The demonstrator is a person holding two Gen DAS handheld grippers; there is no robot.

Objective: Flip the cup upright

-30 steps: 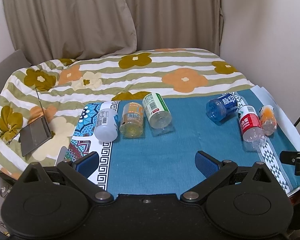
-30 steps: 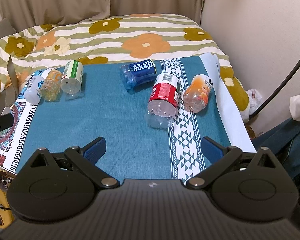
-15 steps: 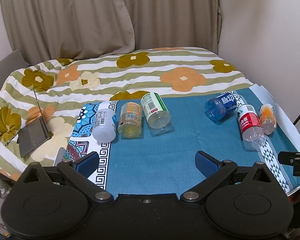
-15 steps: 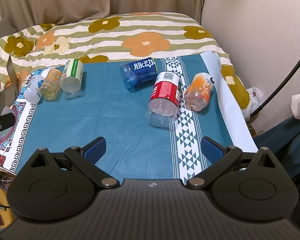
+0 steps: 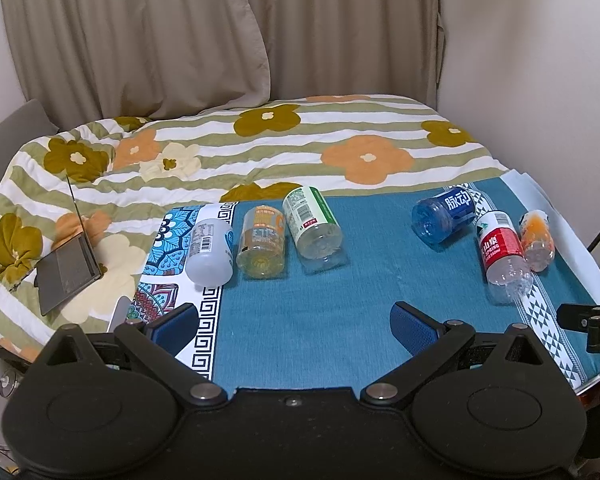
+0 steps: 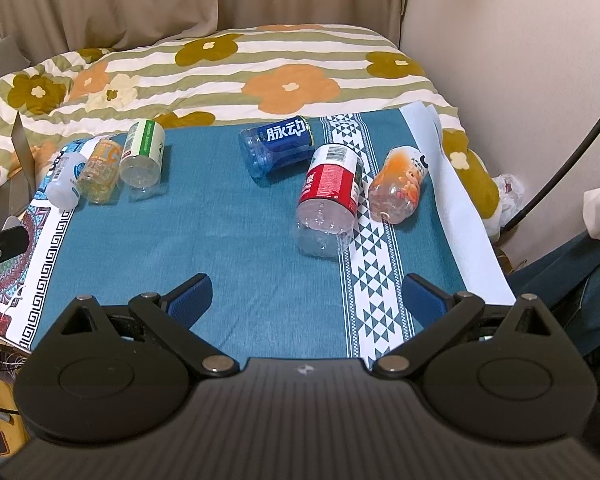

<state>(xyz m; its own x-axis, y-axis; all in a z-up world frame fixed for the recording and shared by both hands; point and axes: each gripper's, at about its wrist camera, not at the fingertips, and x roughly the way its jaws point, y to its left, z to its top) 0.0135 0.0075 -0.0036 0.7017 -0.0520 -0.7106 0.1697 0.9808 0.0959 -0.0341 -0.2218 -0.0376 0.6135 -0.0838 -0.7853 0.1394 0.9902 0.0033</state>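
1. Cloth first: the teal tablecloth (image 6: 228, 240) spreads ahead of both grippers over a table edge, with a flowered quilt (image 5: 260, 148) beyond it. Everything to be righted lies on this cloth.
2. Cups come in two groups, all on their sides. Ahead and slightly right of the right gripper (image 6: 306, 296) lie the red-label cup (image 6: 332, 196), the blue cup (image 6: 278, 146) beyond it, and the orange cup (image 6: 400, 184) further right.
3. Ahead and left of the left gripper (image 5: 294, 324) lie the white cup (image 5: 210, 250), the yellow cup (image 5: 262, 246) and the green-label cup (image 5: 312, 224), close together in a row.
4. Both grippers hover short of the cups with fingers spread wide, holding nothing.
5. My judgement: the step in hand is the approach. The red-label cup is nearest the right gripper, so start there.
6. Straddle the cup across its labelled middle, not the crinkled clear base; thin plastic will likely buckle if squeezed hard.
7. Close gently, lift clear of the cloth, rotate until the base faces down, then set it flat.
8. Mind the orange cup just beside it; a sideways nudge could roll it off.
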